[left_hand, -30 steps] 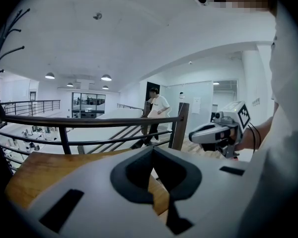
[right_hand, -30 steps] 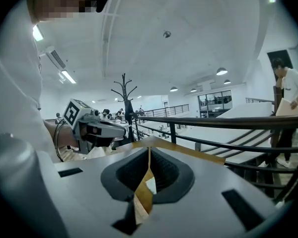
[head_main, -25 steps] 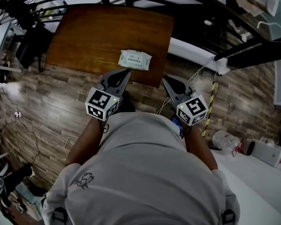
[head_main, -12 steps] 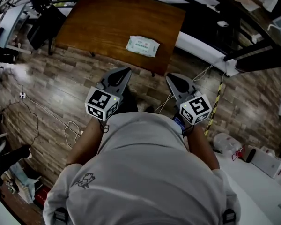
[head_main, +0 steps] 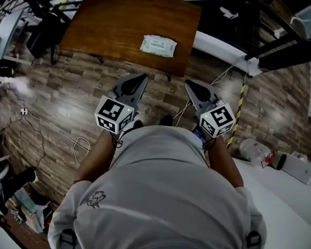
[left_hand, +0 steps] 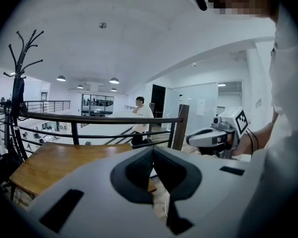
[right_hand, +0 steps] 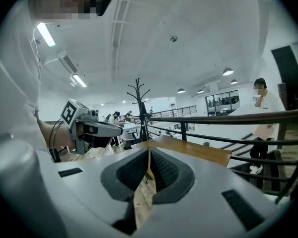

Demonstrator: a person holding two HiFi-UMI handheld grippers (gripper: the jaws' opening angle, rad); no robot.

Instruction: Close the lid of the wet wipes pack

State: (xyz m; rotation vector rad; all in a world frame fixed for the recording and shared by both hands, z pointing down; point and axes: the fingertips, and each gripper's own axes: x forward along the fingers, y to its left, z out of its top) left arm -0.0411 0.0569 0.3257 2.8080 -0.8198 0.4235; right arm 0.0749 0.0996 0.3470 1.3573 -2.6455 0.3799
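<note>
The white and green wet wipes pack [head_main: 158, 45] lies flat near the front right of the brown wooden table [head_main: 109, 25]; its lid is too small to make out. My left gripper [head_main: 142, 78] and right gripper [head_main: 188, 83] hover side by side over the floor, short of the table's near edge and well apart from the pack. Both are shut with nothing in them. In the left gripper view the jaws [left_hand: 153, 149] meet at the tip, pointing past the table [left_hand: 54, 160]. The right gripper view shows the same closed tips [right_hand: 149, 150]. The pack shows in neither gripper view.
A dark metal railing [left_hand: 99, 119] runs behind the table, and a coat rack [right_hand: 139, 103] stands beyond it. A person in white [left_hand: 140, 119] stands far off by the stairs. Cables [head_main: 46, 128] lie on the wood-look floor; a white counter [head_main: 280, 201] is at lower right.
Both grippers have drawn back from the table's near edge, which they nearly reached a second ago. The table and pack now lie farther ahead. The jaws stayed closed.
</note>
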